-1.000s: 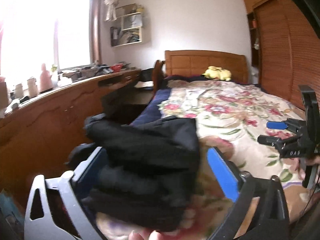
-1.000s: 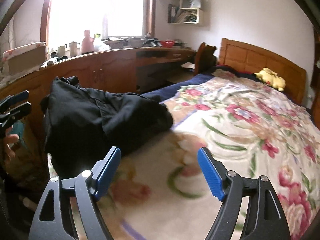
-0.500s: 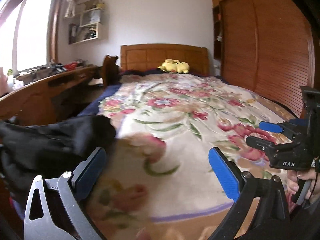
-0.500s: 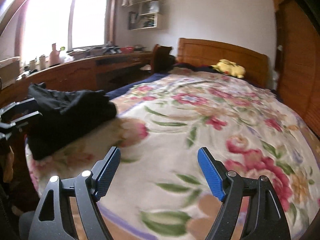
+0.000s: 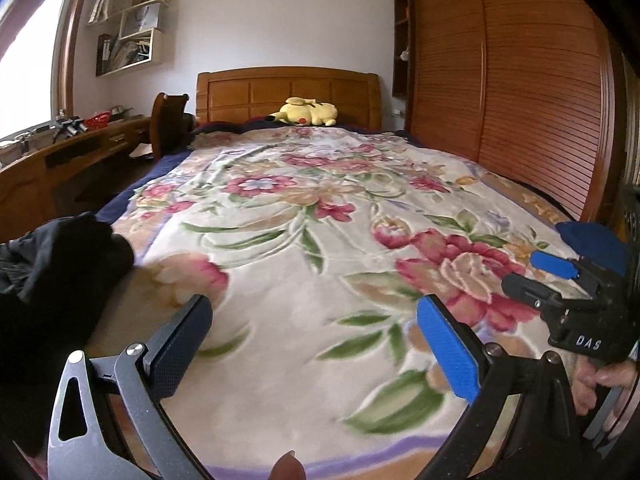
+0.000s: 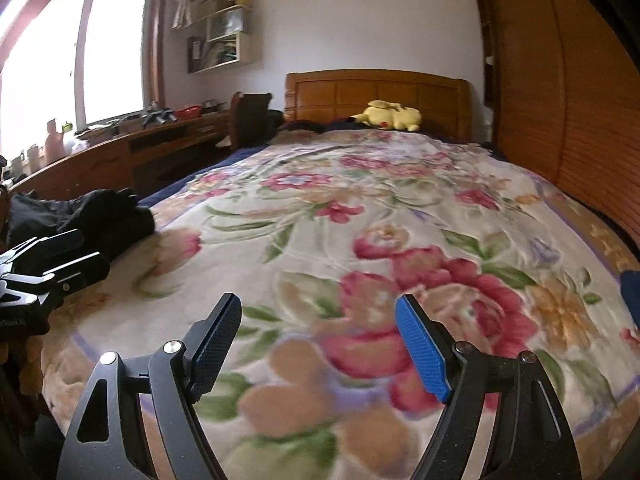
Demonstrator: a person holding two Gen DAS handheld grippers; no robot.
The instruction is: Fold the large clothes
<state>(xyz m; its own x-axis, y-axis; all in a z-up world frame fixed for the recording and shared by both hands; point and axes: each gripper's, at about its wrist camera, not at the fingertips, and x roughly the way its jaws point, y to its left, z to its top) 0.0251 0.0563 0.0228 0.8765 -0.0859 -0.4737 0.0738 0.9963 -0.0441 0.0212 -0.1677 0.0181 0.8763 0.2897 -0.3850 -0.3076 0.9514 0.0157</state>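
A folded black garment (image 5: 56, 268) lies on the near left corner of the bed, also in the right wrist view (image 6: 92, 216). My left gripper (image 5: 316, 344) is open and empty, hovering over the floral blanket (image 5: 320, 208), right of the garment. My right gripper (image 6: 320, 344) is open and empty over the blanket (image 6: 360, 208). It shows at the right edge of the left wrist view (image 5: 576, 284). The left gripper shows at the left edge of the right wrist view (image 6: 48, 264).
A yellow plush toy (image 5: 306, 112) lies by the wooden headboard (image 5: 288, 92). A long wooden desk (image 6: 120, 156) with clutter runs along the left under the window. A chair (image 5: 170, 120) stands by the bed. A slatted wardrobe (image 5: 520, 80) fills the right wall.
Both grippers have swung right, away from the black garment toward the middle of the bed. The garment, earlier between the left gripper's fingers, now lies on the bed's left corner.
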